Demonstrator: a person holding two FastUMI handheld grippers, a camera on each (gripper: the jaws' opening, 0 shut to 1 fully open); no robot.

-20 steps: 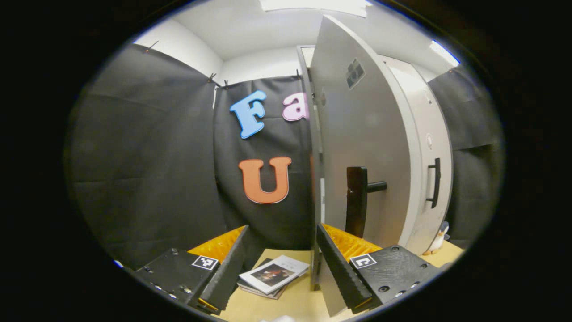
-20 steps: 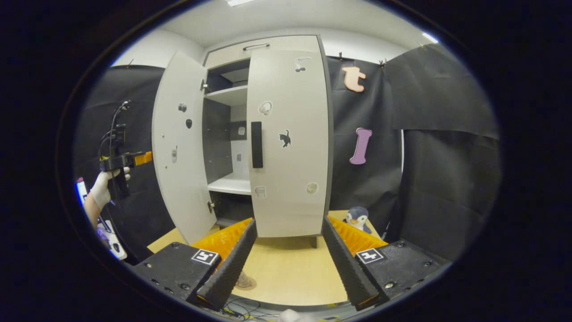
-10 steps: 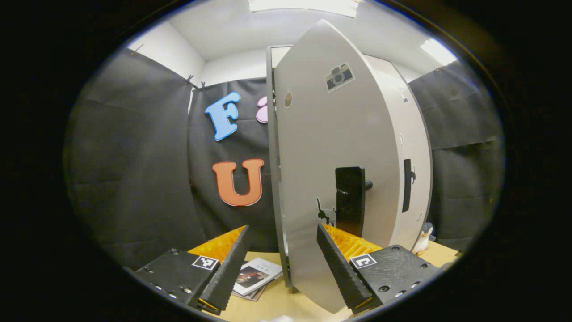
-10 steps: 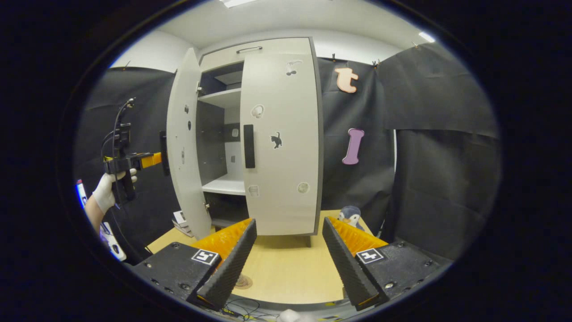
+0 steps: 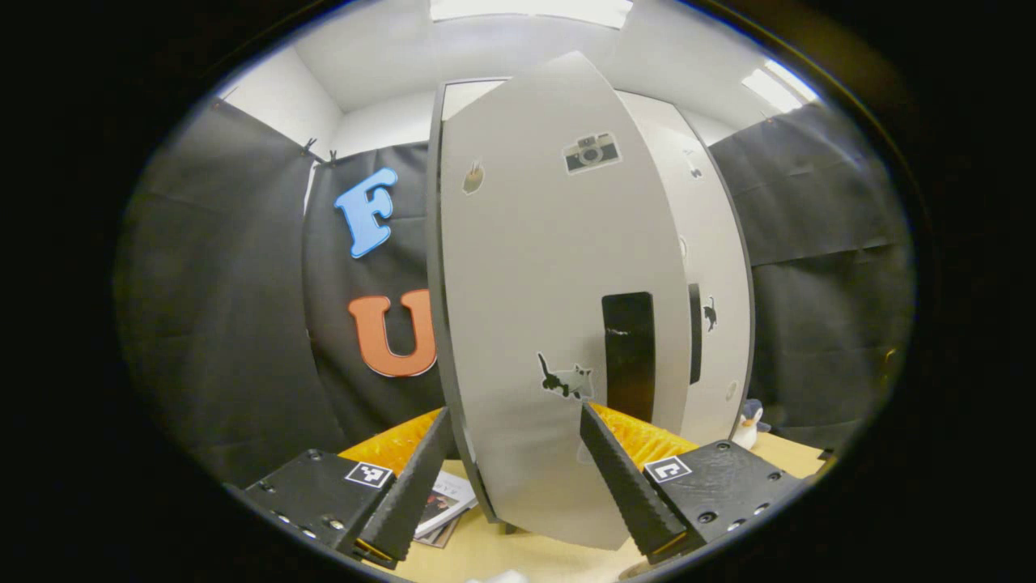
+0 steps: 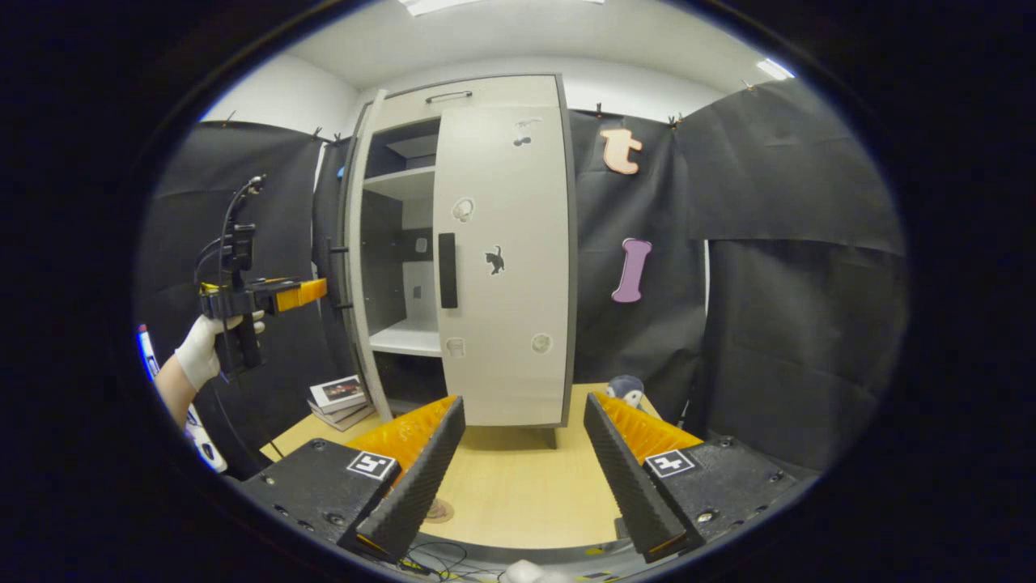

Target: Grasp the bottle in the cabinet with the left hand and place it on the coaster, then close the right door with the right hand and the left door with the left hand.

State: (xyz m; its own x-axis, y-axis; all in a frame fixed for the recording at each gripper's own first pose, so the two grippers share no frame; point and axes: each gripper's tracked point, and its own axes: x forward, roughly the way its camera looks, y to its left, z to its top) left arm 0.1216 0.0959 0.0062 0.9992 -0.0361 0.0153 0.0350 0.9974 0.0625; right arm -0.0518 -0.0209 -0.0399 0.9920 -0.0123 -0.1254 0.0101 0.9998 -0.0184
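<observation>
Left door [image 5: 534, 324]: flat pale-grey panel with a dark edge, standing part-open just ahead of the left claw [image 5: 511, 478]; a black bar handle [image 5: 628, 356] runs upright near its free edge, with cat and camera stickers on its face. In the right gripper view the same door [image 6: 356, 267] appears edge-on, swung out from the cabinet [image 6: 453, 251], its dim inside with pale shelves showing in the gap. Right door [image 6: 502, 259] lies flush and closed, smooth, with a black bar handle and small stickers. Left claw spread wide, ribbed fingers holding nothing; the door's lower part sits between and beyond them, contact not discernible. In the right gripper view the left claw [image 6: 312, 291] is held by a gloved hand [image 6: 206, 348] level with the door's handle. Right claw [image 6: 522, 478] spread, empty, well back from the cabinet over the pale wood-look surface [image 6: 518, 486]. A round coaster [image 6: 437, 510] lies flat on the surface beside a finger; the bottle cannot be made out. Stack of books [image 6: 340, 398] left of the cabinet; a plush penguin [image 6: 625, 389] to its right.
</observation>
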